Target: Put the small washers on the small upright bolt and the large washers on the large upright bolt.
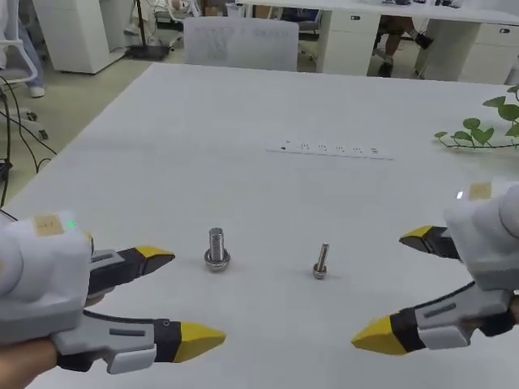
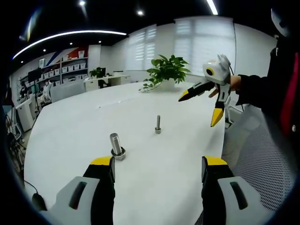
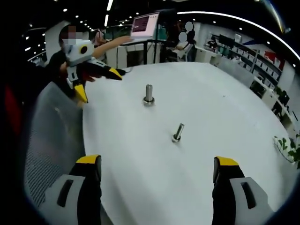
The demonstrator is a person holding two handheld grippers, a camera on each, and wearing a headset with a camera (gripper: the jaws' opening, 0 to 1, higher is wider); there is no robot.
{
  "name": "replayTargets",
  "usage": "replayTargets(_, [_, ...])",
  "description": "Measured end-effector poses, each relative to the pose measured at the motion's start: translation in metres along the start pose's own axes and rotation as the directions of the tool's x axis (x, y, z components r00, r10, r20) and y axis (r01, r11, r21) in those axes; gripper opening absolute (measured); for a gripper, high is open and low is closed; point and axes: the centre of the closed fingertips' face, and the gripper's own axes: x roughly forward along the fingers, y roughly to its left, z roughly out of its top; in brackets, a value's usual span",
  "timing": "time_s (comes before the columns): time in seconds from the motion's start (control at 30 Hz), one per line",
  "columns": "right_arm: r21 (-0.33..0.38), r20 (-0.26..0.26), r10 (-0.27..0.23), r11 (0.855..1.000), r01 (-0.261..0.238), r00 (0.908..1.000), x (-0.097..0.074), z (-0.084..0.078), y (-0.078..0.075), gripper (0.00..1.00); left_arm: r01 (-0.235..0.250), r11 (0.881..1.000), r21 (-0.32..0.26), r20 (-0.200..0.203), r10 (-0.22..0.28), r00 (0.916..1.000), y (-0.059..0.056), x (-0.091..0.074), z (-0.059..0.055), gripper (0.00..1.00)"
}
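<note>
The large bolt (image 1: 216, 249) stands upright on the white table (image 1: 243, 146), with a ring-like collar at its foot; whether that is a washer I cannot tell. To its right stands the small bolt (image 1: 321, 262). My left gripper (image 1: 185, 298) is open, near the front edge and left of the large bolt. My right gripper (image 1: 395, 285) is open too, right of the small bolt. Nothing sits between either pair of jaws. The left gripper view has the large bolt (image 2: 116, 146) near and the small bolt (image 2: 158, 124) beyond. The right gripper view has the small bolt (image 3: 177, 132) nearer than the large bolt (image 3: 148, 93).
A white power strip (image 1: 332, 149) lies farther back on the table. A leafy plant (image 1: 486, 130) reaches in at the right edge. A grey chair (image 1: 239, 42) stands at the far end, with desks and cabinets behind.
</note>
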Motion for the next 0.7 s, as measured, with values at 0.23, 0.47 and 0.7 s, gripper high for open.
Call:
replayTargets(0.23, [0.047, 0.079, -0.026, 0.999, 0.023, 0.9966, -0.002, -0.003, 0.011, 1.0, 0.006, 1.0, -0.015, 0.001, -0.006, 1.0, -0.006, -0.001, -0.004, 0.75])
replayTargets(0.47, [0.06, 0.146, -0.051, 0.997, 0.042, 0.988, -0.002, -0.003, 0.013, 0.99, 0.012, 0.999, -0.032, -0.002, -0.012, 0.9999, -0.012, 0.0, -0.009, 0.75])
replayTargets(0.7, [0.035, 0.183, -0.025, 0.999, 0.019, 0.9827, -0.003, -0.001, 0.015, 1.0, 0.009, 0.999, -0.048, -0.001, -0.009, 1.0, -0.013, -0.001, -0.012, 0.75])
